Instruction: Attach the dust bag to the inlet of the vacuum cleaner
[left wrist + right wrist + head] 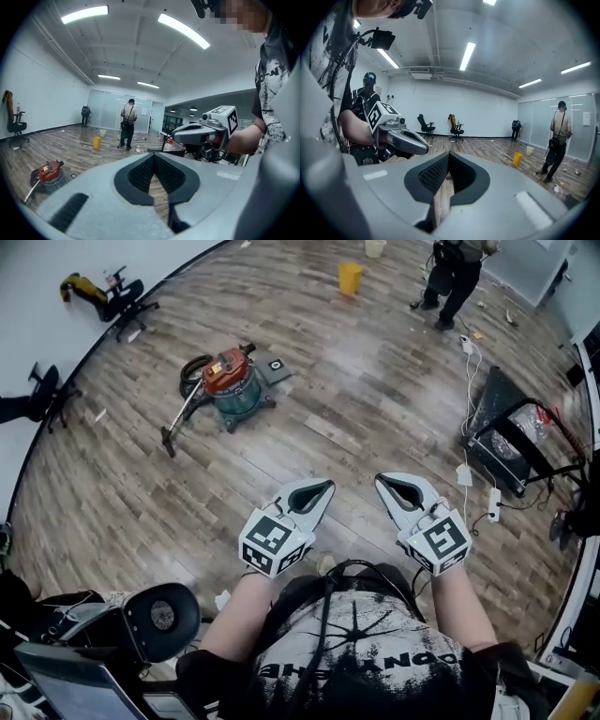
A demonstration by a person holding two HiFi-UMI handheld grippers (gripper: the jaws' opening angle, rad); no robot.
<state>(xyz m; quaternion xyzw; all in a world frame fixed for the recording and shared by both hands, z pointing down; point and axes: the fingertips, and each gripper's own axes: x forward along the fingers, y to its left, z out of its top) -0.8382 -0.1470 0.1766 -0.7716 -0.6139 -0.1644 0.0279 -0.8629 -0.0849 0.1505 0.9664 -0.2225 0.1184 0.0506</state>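
a large open room with a grey-brown wood-plank floor (375, 399), glossy under the lights. a plain white wall (487, 112) runs along one side, and a frosted glass partition (105, 112) closes the far end. long strip lights (467, 55) line the white ceiling. a black office chair (425, 126) stands by the wall, and a second chair (457, 130) beside it is draped in something yellow. a yellow bucket (350, 277) sits near a standing person (455, 277). white cables (472, 371) trail toward a black frame cart (511, 442).

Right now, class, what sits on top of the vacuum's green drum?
A red motor head caps the green drum. It covers the drum's inside, so nothing in there shows.
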